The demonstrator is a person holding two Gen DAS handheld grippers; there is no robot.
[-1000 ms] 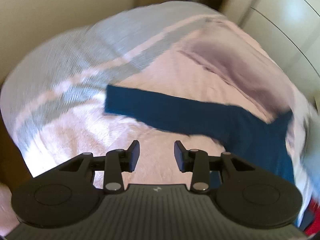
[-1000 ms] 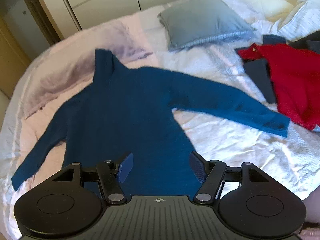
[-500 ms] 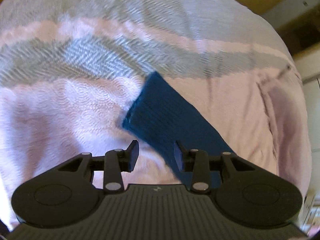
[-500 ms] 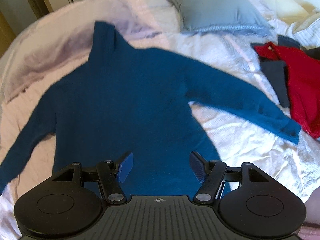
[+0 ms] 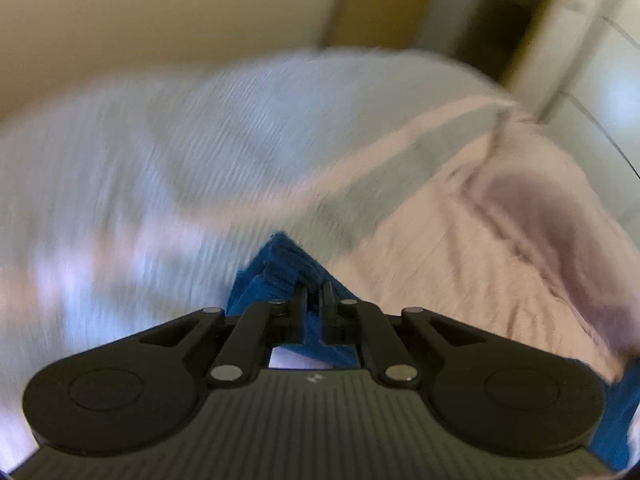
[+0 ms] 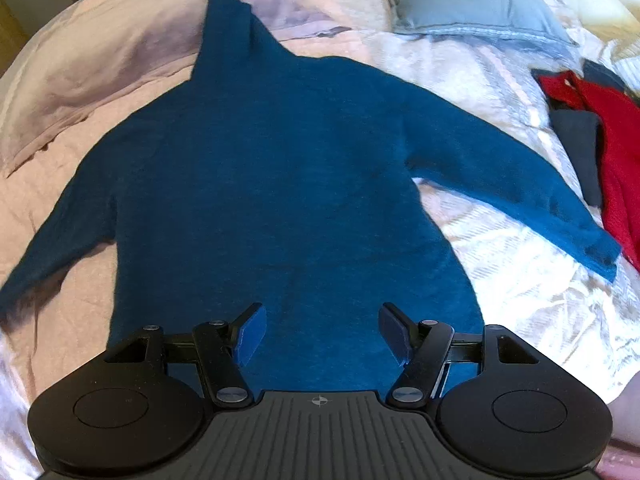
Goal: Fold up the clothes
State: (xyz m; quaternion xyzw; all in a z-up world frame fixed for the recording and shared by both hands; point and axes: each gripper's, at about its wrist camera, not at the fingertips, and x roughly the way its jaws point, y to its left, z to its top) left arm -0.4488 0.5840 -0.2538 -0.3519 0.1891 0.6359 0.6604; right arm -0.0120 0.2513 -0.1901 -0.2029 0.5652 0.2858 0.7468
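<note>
While left tool (image 5: 316, 300) pinches sleeve cuff (image 5: 280, 268), right view shows whole sweater (image 6: 280, 168)

Fuzzy matt knit sweater (image 6: 280, 168), crinkled cotton bedspread (image 6: 520, 292), matt plastic gripper (image 6: 320, 334)

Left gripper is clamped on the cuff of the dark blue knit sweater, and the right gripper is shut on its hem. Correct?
Not quite. The right gripper is open above the dark blue knit sweater, gripping nothing, as the right wrist view shows. The left gripper is indeed clamped on the cuff.
</note>
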